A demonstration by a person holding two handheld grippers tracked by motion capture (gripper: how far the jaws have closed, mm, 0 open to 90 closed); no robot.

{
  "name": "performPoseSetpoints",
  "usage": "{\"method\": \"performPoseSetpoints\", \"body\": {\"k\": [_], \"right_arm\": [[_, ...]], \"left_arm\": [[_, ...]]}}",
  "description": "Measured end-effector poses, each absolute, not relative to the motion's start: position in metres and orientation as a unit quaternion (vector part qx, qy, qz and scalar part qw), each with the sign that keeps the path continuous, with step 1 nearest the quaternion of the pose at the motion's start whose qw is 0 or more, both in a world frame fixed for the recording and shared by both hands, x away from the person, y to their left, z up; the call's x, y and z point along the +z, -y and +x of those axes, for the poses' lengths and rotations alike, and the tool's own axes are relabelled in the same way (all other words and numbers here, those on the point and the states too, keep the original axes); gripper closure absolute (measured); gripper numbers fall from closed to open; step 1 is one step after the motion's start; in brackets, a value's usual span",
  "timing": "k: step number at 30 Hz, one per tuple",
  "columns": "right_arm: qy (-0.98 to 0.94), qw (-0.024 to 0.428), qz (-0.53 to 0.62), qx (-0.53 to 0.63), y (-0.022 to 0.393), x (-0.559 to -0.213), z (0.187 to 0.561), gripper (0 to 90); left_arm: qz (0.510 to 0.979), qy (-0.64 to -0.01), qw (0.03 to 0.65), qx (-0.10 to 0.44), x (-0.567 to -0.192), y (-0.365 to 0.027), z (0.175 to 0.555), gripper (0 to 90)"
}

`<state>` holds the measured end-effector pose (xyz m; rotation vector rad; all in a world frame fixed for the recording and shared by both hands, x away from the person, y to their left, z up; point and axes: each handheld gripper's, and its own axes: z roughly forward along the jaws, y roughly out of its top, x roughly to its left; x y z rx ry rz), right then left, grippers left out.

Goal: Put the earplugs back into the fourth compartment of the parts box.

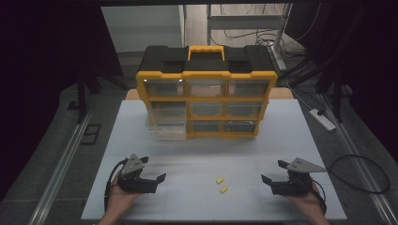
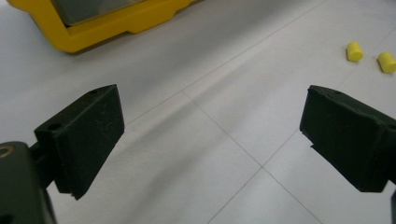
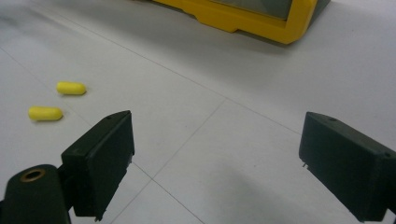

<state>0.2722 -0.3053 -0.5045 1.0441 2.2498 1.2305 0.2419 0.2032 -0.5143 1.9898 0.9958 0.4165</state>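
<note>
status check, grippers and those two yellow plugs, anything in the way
Left gripper open, empty. Right gripper open, empty. Two yellow plugs loose on the table between them, untouched. Path clear; drawer cabinet stands well behind.

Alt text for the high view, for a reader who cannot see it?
Two open grippers, left gripper and right gripper, rest on a white table either side of two yellow earplugs. Behind stands a yellow-and-black drawer organizer, one drawer pulled out.

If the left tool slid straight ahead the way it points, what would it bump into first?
Probably nothing soon: bare white table lies between the open left tool jaws; the small yellow capsule-shaped pieces sit off to one side.
</note>
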Motion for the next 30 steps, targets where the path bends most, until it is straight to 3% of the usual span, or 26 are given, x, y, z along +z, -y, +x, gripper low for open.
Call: {"method": "performPoseSetpoints", "body": {"k": [30], "right_arm": [[-0.806, 0.185, 0.365, 0.428, 0.3035, -0.5055, 0.2714, 13.2]], "left_arm": [[0.806, -0.393, 0.415, 0.153, -0.5113, -0.1932, 0.2432, 7.8]]}}
